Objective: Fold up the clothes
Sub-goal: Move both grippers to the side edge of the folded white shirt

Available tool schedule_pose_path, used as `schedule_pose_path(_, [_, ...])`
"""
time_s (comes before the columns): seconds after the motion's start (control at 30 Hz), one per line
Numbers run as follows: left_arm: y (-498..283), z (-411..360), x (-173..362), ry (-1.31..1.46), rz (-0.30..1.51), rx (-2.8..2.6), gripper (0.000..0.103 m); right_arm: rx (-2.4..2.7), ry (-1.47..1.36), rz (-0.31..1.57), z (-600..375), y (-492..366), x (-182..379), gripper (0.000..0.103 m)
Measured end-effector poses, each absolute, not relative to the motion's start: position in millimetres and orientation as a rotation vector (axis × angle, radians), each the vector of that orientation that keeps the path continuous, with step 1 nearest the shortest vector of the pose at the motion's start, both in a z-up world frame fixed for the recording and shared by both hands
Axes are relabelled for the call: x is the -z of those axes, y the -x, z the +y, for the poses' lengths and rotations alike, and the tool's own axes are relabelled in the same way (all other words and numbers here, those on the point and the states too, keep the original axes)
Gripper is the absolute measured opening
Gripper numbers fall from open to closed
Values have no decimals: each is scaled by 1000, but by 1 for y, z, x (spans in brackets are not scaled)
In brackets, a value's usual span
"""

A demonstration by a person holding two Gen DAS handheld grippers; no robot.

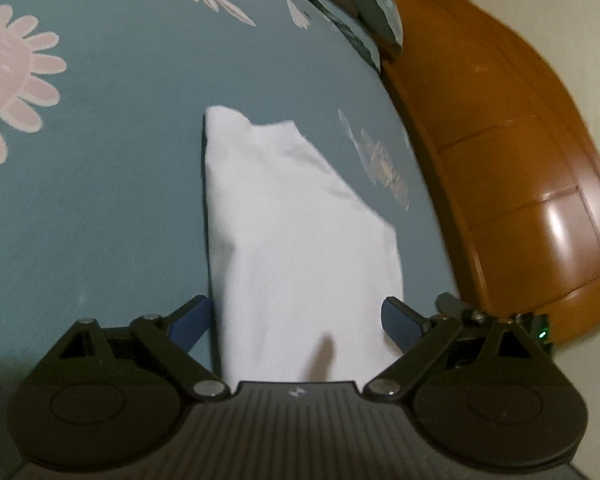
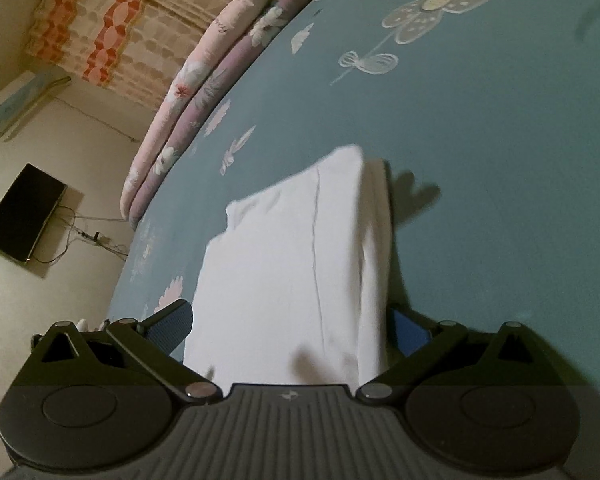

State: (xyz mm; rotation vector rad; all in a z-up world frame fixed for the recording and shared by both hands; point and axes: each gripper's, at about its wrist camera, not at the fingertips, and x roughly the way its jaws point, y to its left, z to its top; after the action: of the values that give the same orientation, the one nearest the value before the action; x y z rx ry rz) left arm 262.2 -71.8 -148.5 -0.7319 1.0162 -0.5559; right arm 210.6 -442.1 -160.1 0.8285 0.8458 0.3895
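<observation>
A white garment [image 1: 292, 216] lies folded into a long strip on the blue flower-print bedsheet [image 1: 100, 180]. My left gripper [image 1: 296, 320] hovers over its near end, open, with the blue pads [image 1: 190, 322] wide on either side of the cloth and not pressing it. The right wrist view shows the same white garment [image 2: 292, 264], with a fold seam running along it. My right gripper [image 2: 290, 326] is open too, its fingers [image 2: 172, 324] straddling the near end. The nearest edge of the cloth is hidden under both gripper bodies.
A glossy wooden headboard [image 1: 500, 160] borders the bed on the right in the left wrist view, with pillows [image 1: 360, 4] at its top. A rolled floral quilt [image 2: 204, 80] lies along the bed's far edge. A black box [image 2: 24, 212] with cables sits on the floor.
</observation>
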Motion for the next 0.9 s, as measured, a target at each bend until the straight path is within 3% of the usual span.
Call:
schedule_pose_path(0.4, [-286, -99, 139, 590, 1033, 542, 95, -443, -816, 870, -444, -251, 161, 103])
schedule_pose_path(0.9, [-277, -105, 138, 502, 995, 561, 95, -460, -710, 786, -434, -233, 162, 103])
